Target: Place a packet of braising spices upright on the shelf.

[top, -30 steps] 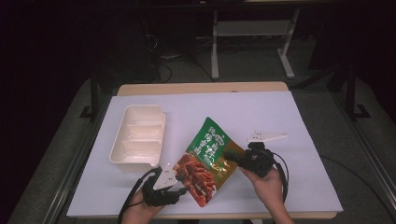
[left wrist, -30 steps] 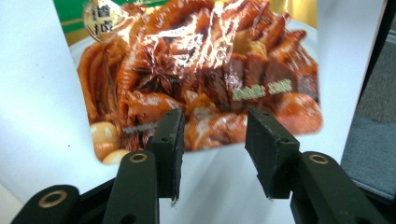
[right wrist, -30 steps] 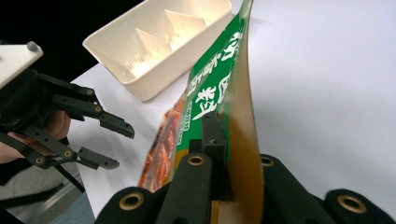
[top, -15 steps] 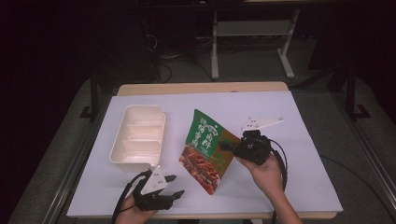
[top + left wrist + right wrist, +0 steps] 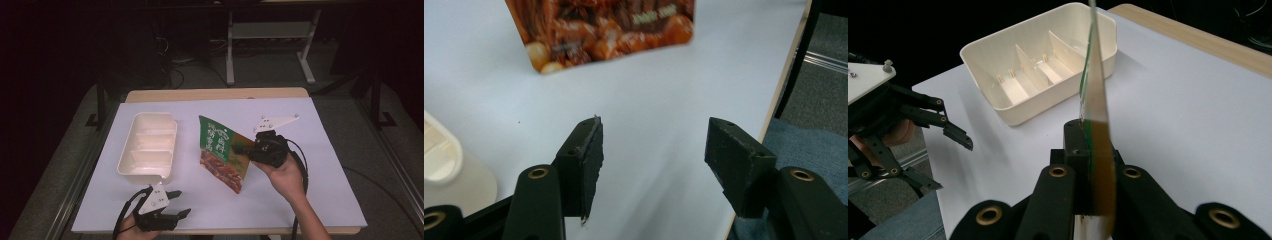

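White sheeting covers the table [image 5: 310, 200], set in a dark room with stand legs beyond its far edge. On the left half lies a cream divided tray [image 5: 148, 147], empty, its long axis running near to far. Right of centre, the right tongs [image 5: 243, 149] are clamped on one edge of a green and brown snack pouch [image 5: 220, 150], which is held clear of the sheet beside the tray. The pouch's long axis slants from far-left to near-right, printed face toward the near side, green end highest. At the near-left edge the left tongs [image 5: 179, 204] stand apart with nothing between them, having just been opening. Recommended procedure: keep the right grip firm on the pouch edge, carry the pouch over the tray, align its long axis with the tray's, and lower it before release.
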Motion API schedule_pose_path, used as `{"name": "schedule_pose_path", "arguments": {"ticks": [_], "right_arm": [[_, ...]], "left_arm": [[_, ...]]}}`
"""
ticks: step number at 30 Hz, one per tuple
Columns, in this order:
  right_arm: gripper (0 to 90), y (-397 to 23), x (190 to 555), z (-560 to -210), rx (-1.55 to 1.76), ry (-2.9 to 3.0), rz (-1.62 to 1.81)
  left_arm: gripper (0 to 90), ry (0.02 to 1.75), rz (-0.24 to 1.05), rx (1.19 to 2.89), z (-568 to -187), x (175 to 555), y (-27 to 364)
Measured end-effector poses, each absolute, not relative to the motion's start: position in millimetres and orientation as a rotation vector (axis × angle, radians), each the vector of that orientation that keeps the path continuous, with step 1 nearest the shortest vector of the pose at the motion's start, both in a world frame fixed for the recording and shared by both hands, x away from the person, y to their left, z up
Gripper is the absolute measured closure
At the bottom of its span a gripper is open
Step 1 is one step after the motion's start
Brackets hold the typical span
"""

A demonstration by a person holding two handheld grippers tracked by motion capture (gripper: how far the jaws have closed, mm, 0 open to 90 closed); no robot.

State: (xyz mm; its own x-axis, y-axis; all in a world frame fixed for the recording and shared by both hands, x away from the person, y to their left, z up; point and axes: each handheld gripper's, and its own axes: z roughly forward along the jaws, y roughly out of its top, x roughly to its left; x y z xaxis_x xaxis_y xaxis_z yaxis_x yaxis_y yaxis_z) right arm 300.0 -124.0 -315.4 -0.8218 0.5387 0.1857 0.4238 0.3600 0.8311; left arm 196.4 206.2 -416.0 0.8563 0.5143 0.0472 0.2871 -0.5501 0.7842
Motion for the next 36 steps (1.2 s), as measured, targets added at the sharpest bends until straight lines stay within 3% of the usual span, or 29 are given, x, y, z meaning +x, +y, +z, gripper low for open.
{"name": "schedule_pose_path", "arguments": {"ticks": [13,36], "right_arm": [[90.0,-114.9,316.6,-289.5,0.812,2.501,1.453],[90.0,-57.6,342.1,-259.2,0.649,2.579,1.466]], "left_arm": [[35.8,0.578,0.342,2.17,-420.6,192.0,213.9],[30.3,0.551,0.346,2.148,-421.3,190.3,216.9]]}}
